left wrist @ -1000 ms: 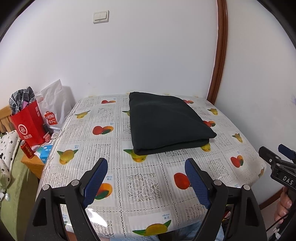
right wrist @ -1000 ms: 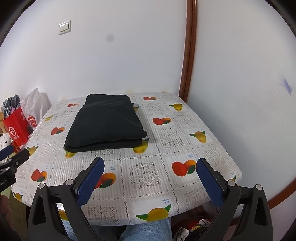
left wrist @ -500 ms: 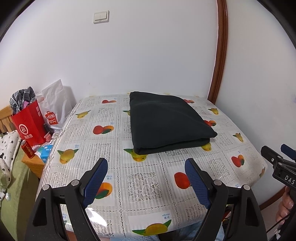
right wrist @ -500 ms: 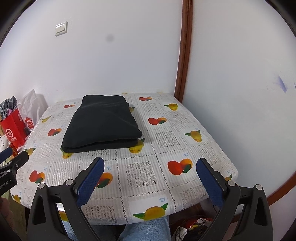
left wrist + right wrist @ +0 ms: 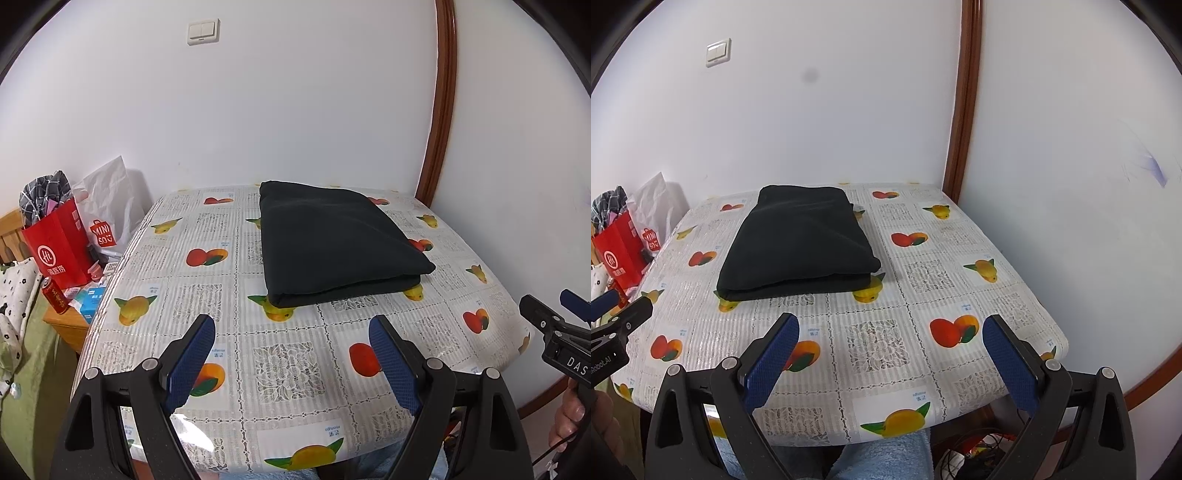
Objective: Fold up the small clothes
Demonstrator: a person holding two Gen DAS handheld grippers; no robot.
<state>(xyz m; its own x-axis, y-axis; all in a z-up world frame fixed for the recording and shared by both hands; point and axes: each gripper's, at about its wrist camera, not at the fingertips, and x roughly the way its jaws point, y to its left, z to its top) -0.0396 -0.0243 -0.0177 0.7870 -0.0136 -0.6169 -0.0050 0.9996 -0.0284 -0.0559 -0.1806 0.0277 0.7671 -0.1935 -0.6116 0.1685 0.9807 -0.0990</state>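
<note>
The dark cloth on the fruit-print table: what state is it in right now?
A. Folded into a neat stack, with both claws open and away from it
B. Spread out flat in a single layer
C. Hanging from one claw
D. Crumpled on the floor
A: the dark cloth lies folded in layers on the table, while the left claw and right claw sit open short of it.

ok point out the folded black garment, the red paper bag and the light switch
folded black garment (image 5: 332, 240), left wrist view, middle of top layer
red paper bag (image 5: 59, 247), left wrist view, front face
light switch (image 5: 201, 31), left wrist view, plate centre

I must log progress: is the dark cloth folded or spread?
Folded: the cloth lies as a neat rectangle, with stacked layers at its near edge.
</note>
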